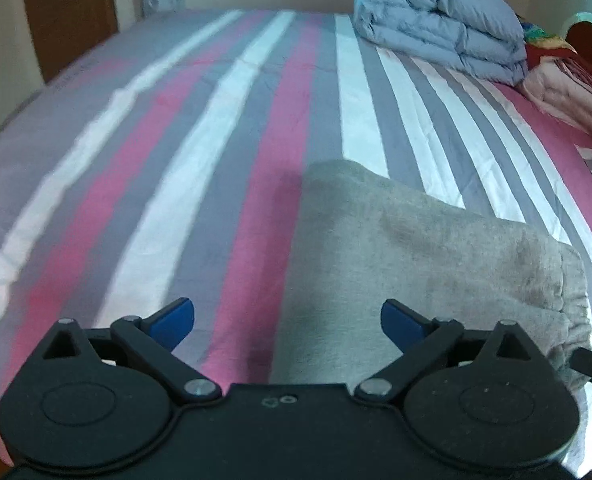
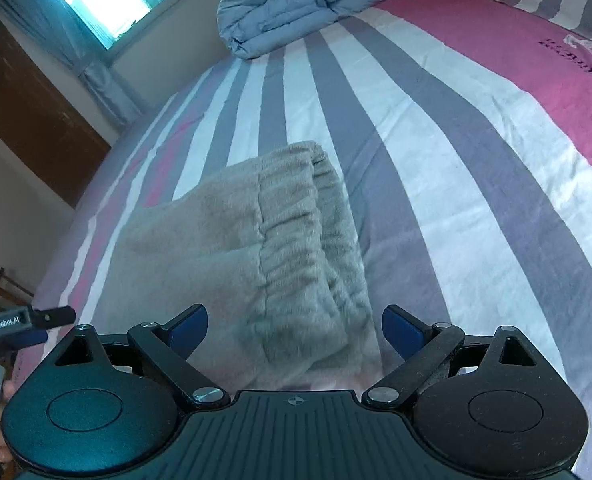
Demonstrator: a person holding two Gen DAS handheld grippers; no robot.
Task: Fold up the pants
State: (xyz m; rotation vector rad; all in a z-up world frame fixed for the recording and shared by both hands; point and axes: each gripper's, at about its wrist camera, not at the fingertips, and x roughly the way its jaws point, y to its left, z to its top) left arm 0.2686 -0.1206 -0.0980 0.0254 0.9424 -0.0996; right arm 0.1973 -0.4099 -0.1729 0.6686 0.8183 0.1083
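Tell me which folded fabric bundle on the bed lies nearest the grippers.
The folded beige fleece pants, lying right before both open grippers. The folded light-blue quilted duvet and the pink blanket lie far back across the striped bed sheet.

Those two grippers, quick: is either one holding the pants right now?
Left gripper: open, holding nothing, above the grey pants.
Right gripper: open, holding nothing, over the waistband.

Fuzzy matt fleece pants on smooth cotton-like sheet.

Both wrist views low over the bed, close, sharing the pants and duvet
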